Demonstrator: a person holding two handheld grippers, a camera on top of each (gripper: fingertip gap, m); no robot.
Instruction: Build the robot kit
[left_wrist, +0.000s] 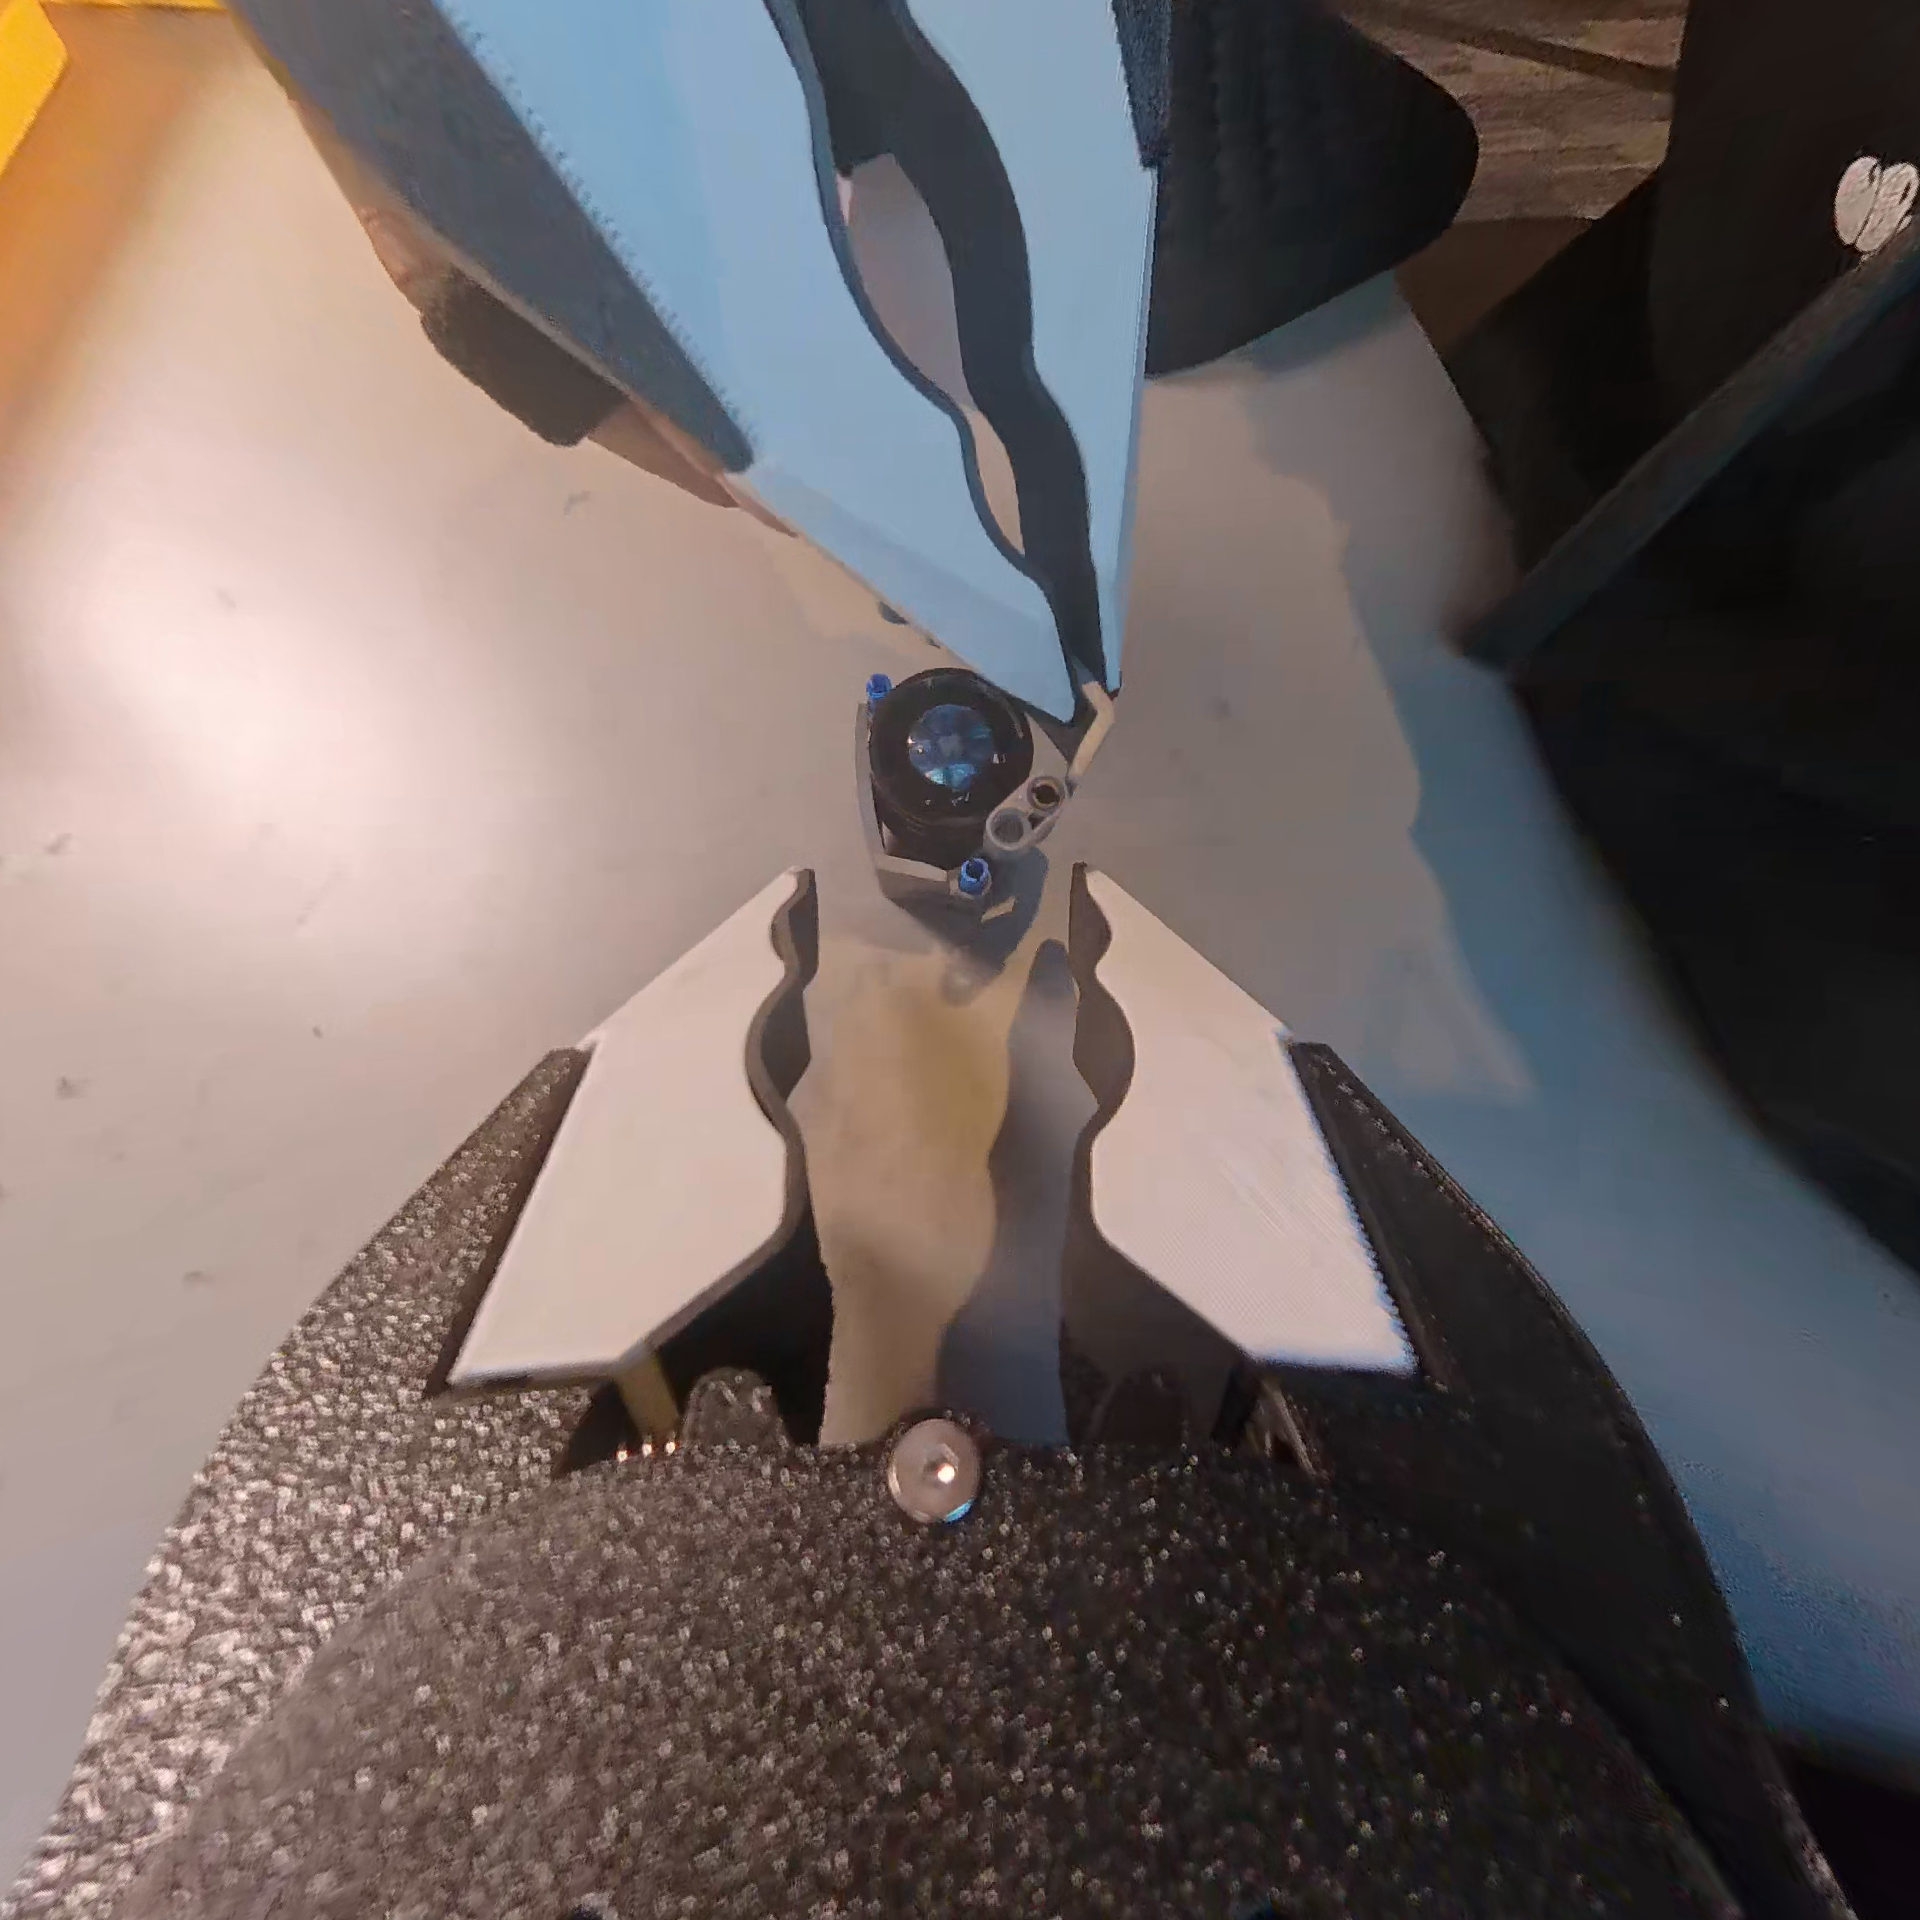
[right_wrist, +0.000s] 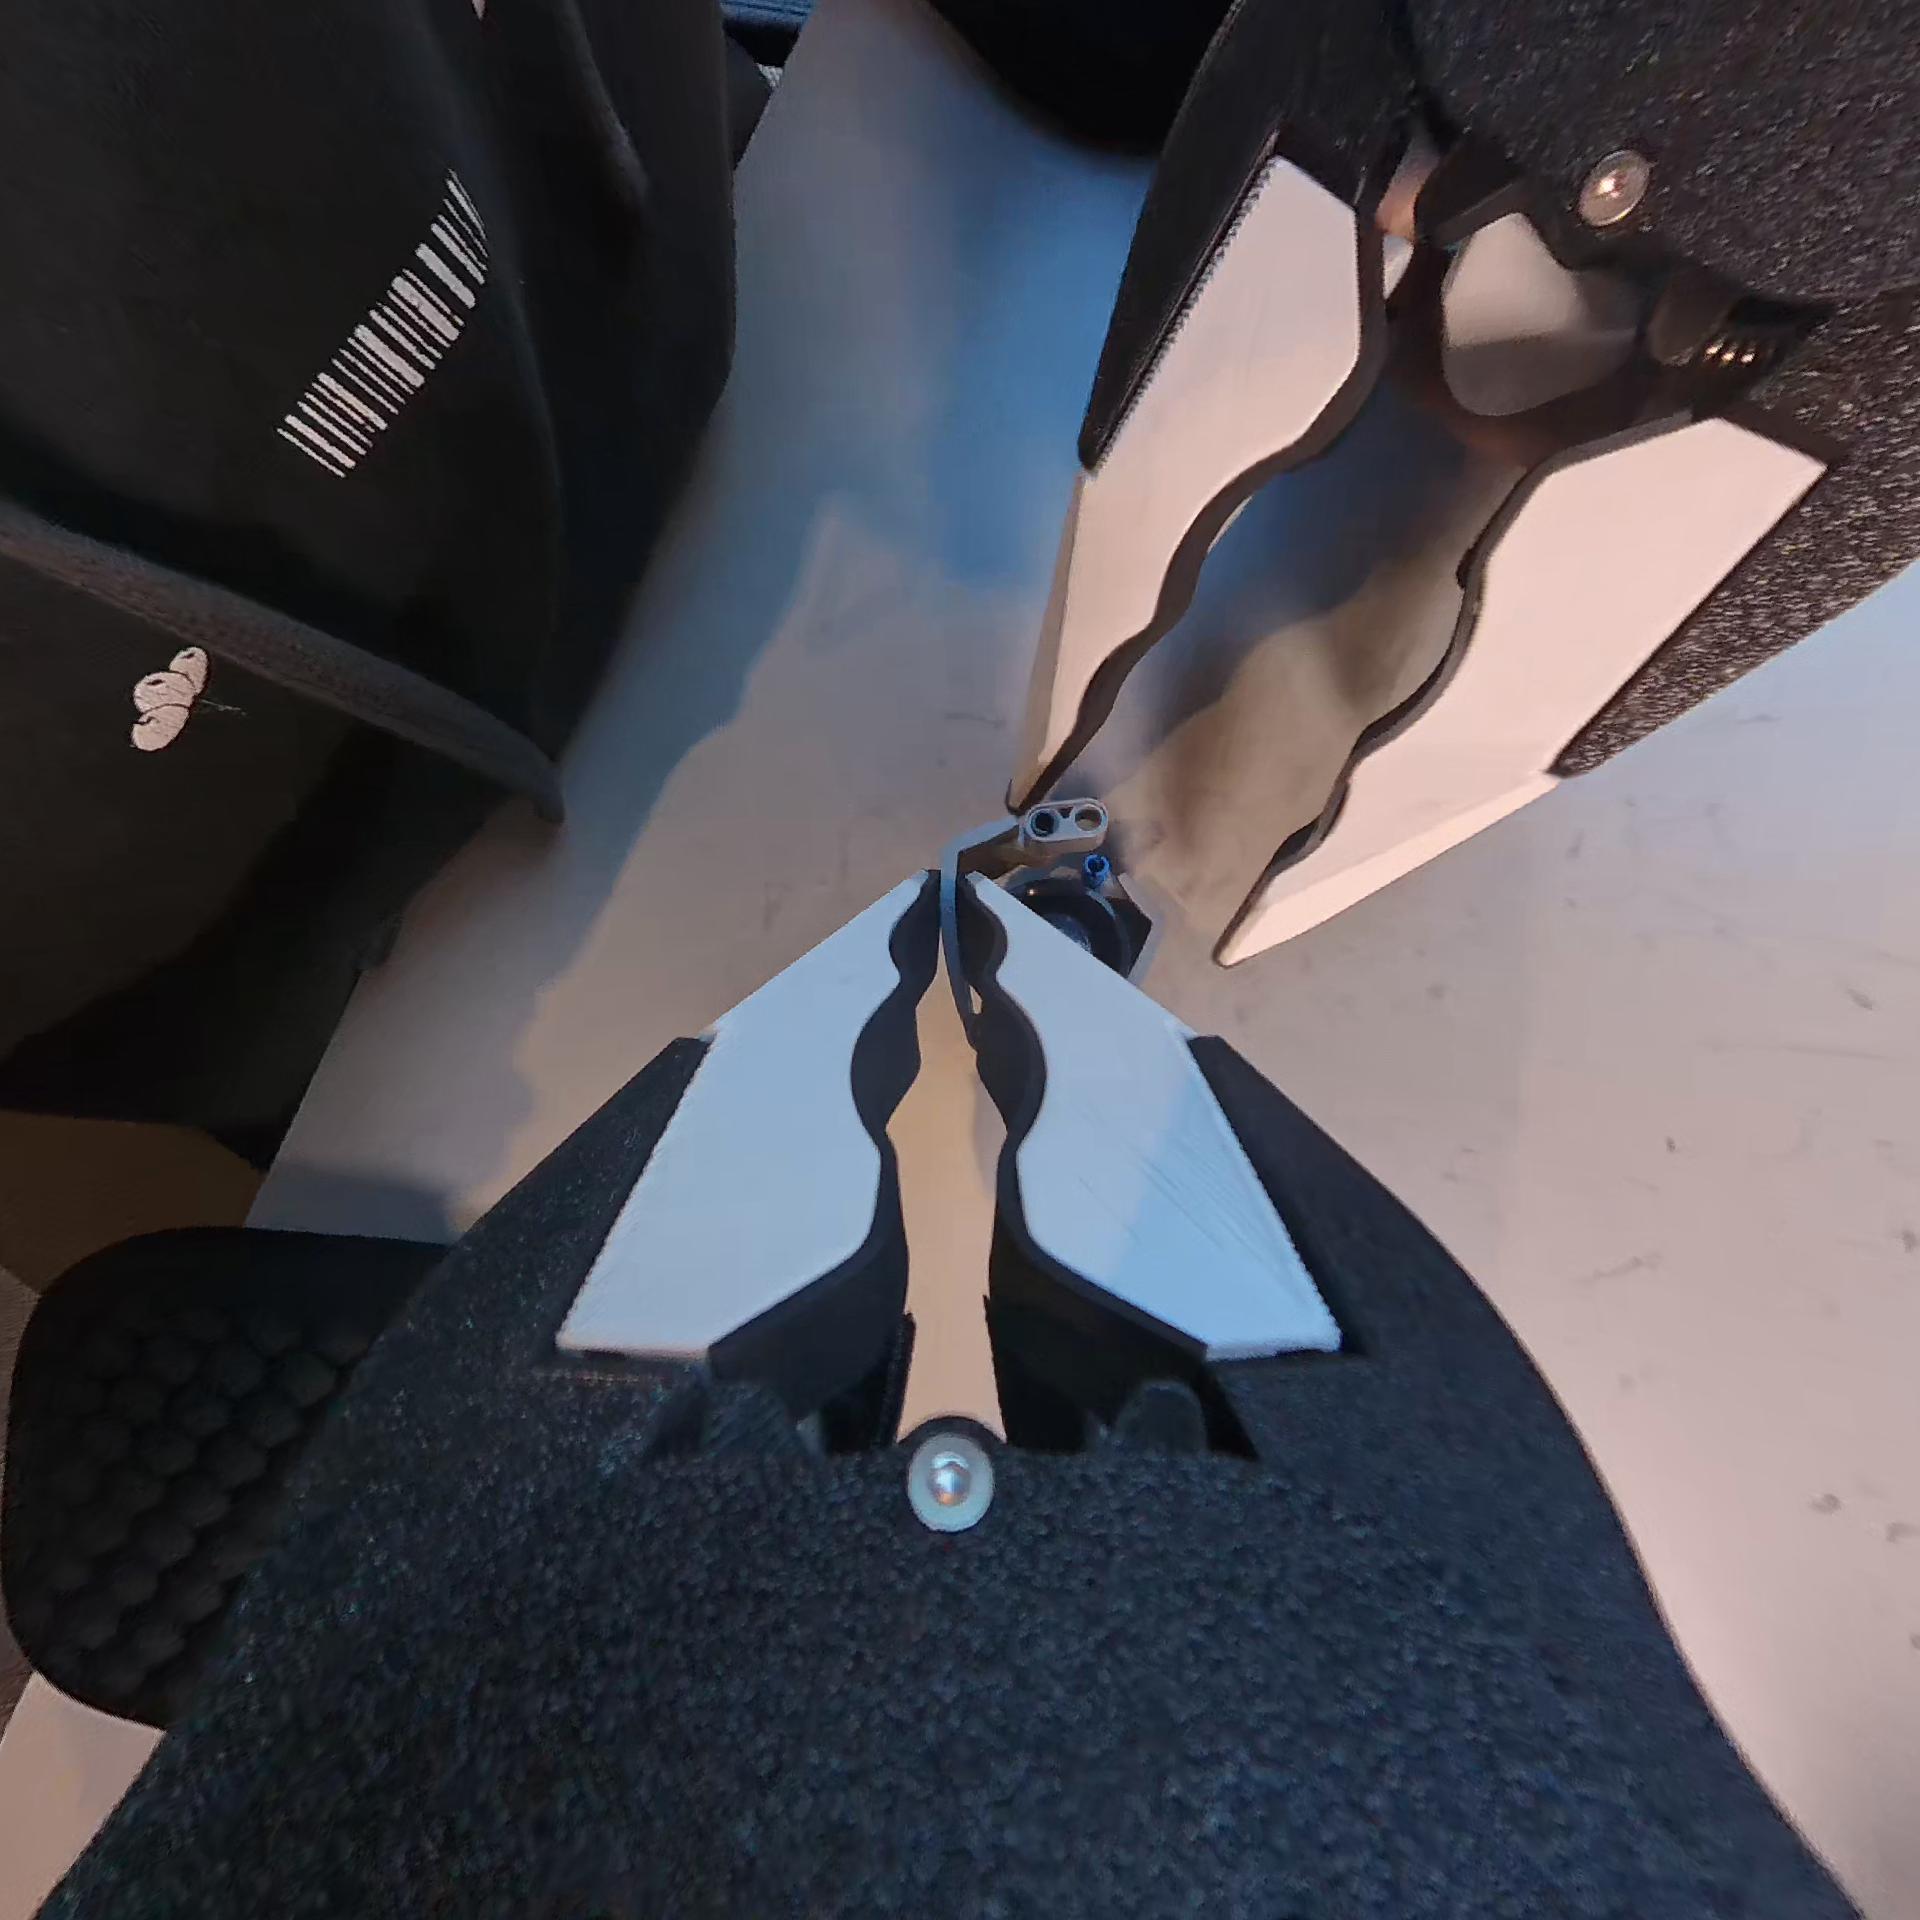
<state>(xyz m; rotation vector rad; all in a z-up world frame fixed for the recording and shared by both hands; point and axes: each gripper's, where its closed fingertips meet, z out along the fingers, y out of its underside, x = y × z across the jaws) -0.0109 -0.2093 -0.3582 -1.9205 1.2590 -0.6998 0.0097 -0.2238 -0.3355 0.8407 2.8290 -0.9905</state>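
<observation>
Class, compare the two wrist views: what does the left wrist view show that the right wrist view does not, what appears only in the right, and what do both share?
Only the left wrist view shows the blue-tinted lens face-on and a yellow patch at the table's far corner.

Only the right wrist view shows white stripes on the black garment and a black mesh pad.

Both show the grey bracket assembly, held by the shut right tongs, the open left tongs, and the pale table.

The right gripper (right_wrist: 943, 883) pinches a grey bracket (right_wrist: 961, 862) (lens assembly (right_wrist: 1091, 920) attached); the left gripper (right_wrist: 1122, 873) hovers spread beside it.
</observation>
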